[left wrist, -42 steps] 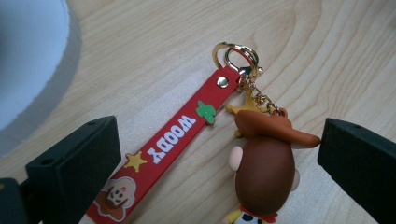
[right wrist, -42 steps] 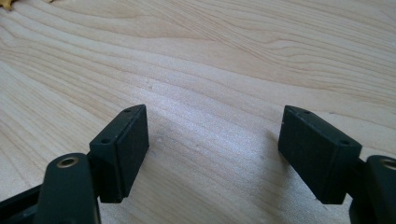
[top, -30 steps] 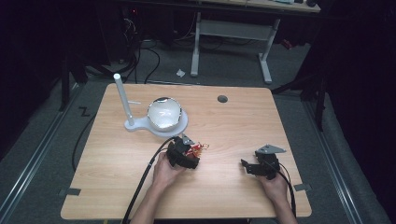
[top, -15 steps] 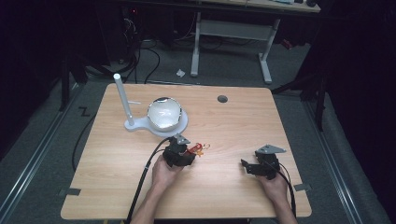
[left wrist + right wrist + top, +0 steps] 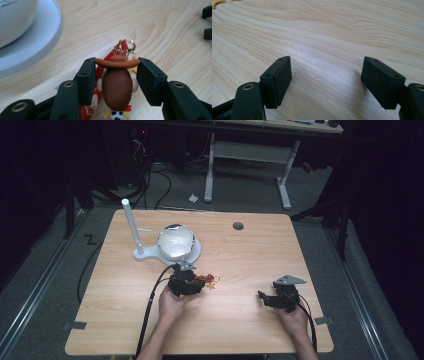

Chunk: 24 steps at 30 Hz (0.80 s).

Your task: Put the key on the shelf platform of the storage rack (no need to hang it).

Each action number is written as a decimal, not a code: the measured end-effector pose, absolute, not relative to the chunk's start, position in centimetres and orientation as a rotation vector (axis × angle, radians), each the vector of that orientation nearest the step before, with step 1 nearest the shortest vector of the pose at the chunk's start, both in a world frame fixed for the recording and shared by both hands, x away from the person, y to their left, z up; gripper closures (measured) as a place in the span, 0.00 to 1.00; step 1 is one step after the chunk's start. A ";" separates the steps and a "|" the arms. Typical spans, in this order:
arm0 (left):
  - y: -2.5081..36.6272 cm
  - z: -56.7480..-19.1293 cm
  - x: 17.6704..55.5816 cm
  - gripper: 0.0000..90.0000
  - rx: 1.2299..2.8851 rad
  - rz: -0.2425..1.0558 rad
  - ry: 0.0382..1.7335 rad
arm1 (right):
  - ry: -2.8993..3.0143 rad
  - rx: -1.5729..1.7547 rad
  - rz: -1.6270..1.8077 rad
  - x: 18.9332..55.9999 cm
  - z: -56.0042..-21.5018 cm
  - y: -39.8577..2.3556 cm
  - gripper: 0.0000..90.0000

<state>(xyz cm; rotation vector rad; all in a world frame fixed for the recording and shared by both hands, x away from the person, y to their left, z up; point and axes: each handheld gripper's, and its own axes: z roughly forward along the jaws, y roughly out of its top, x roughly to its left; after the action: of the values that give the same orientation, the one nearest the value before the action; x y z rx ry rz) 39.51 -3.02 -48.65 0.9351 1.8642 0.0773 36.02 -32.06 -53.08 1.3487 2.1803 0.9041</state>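
Now, left gripper (image 5: 117, 75): jaws have just closed, clamped on the hat brim of the cowboy keychain (image 5: 117, 85), just above the table (image 5: 250, 250).
Right gripper (image 5: 325, 82): spread, nothing between.
Risk: brim-only grip is narrow; a swing could slip the figure free.

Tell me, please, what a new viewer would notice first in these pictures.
First, the cowboy figure keychain, clamped by its hat brim in the left tool near the table's middle. Next, the white stand with its round bowl and upright post, just behind. The right tool rests open over bare wood at the right.
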 end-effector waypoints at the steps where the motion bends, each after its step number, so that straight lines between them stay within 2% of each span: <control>1: -2.8 -48.3 39.4 0.57 0.921 0.070 1.862 | 2.180 1.349 0.904 36.0 -53.1 -32.1 0.27; 10: -0.4 -45.5 38.6 0.57 0.835 0.046 1.833 | 2.180 1.348 0.904 36.0 -53.1 -32.0 0.27; 24: 2.7 -42.9 37.3 0.57 0.801 0.044 1.844 | 2.180 1.346 0.904 36.0 -53.1 -32.1 0.27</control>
<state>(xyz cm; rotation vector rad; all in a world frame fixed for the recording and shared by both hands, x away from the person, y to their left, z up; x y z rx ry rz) 37.34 2.72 -42.93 0.8007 1.8445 0.0445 36.01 -32.05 -53.08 1.3462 2.1802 0.9042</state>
